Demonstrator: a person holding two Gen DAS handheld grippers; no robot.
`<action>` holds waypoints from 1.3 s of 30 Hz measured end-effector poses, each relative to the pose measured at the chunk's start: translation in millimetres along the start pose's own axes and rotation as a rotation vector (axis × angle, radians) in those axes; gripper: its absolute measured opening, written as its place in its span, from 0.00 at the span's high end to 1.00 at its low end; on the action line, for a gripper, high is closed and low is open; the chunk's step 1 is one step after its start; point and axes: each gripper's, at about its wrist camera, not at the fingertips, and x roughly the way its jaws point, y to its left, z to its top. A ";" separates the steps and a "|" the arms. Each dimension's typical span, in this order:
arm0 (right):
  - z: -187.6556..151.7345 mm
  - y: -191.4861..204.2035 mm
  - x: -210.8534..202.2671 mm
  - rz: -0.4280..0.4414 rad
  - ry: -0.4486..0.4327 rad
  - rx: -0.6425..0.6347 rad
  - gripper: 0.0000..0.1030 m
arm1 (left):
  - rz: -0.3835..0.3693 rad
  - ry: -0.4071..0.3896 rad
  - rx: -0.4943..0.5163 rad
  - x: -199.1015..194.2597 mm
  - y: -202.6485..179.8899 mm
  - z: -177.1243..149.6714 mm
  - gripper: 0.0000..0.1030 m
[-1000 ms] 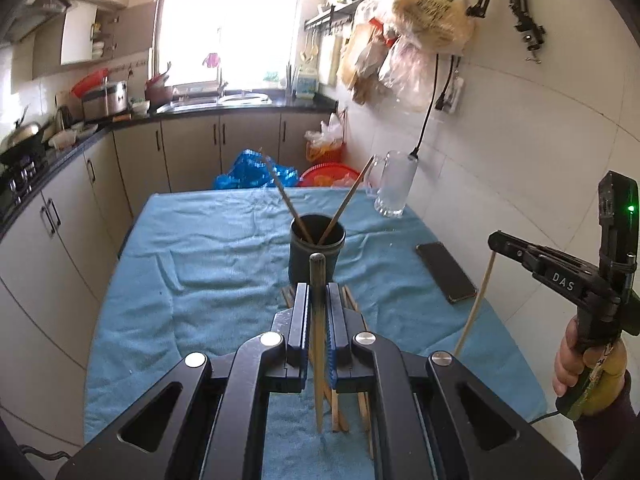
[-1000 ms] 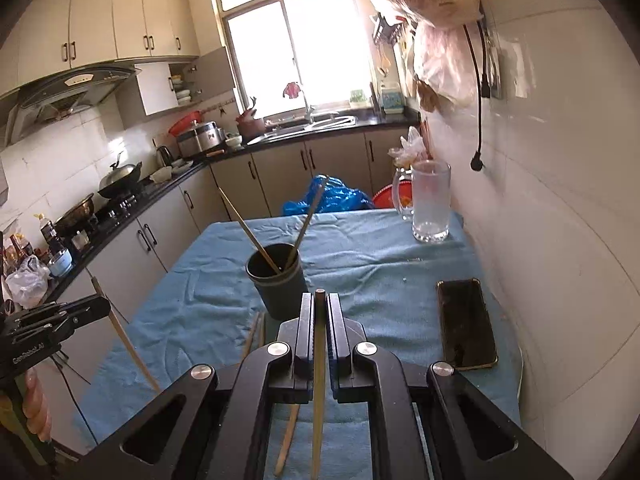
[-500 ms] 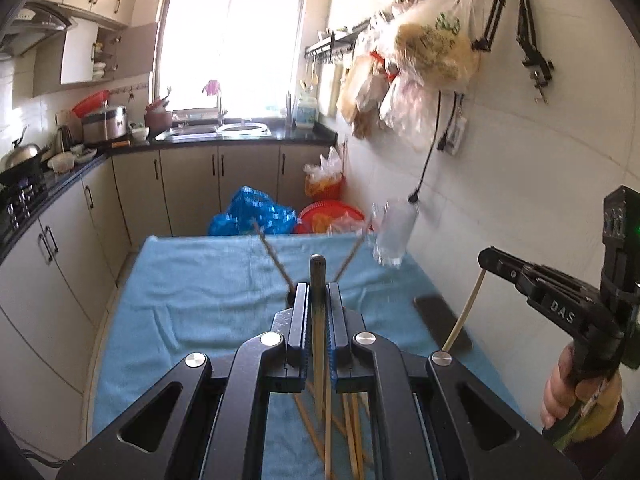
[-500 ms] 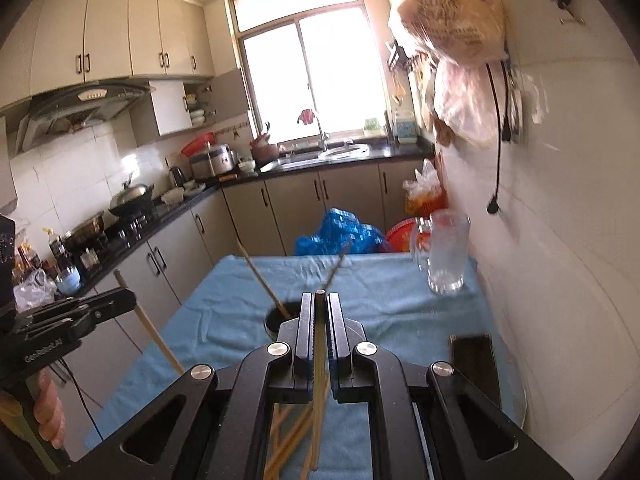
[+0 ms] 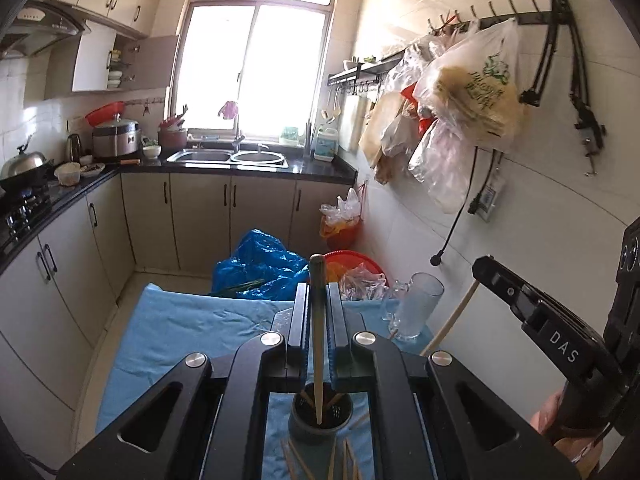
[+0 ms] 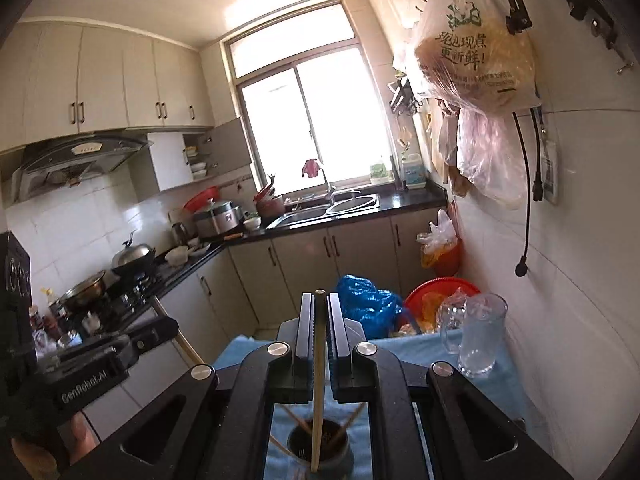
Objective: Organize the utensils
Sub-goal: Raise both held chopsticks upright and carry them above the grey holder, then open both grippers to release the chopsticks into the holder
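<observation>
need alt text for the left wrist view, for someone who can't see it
The left gripper is shut on a chopstick whose tip hangs inside a dark utensil cup on a blue tablecloth. Loose chopsticks lie before the cup; a glass mug stands right.

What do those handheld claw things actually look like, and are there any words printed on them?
Both are matte black plastic with silver round bolts. The left claw has two flat parallel fingers with blue ribbed pads; its side reads "GenRobot.AI". The right claw looks the same, and its side reads "DAS". A bare hand grips its handle.
</observation>
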 end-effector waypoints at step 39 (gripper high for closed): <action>-127.5 -66.1 -0.8 -0.154 0.409 -0.011 0.32 | 0.065 0.244 -0.078 -15.4 62.9 -143.4 0.53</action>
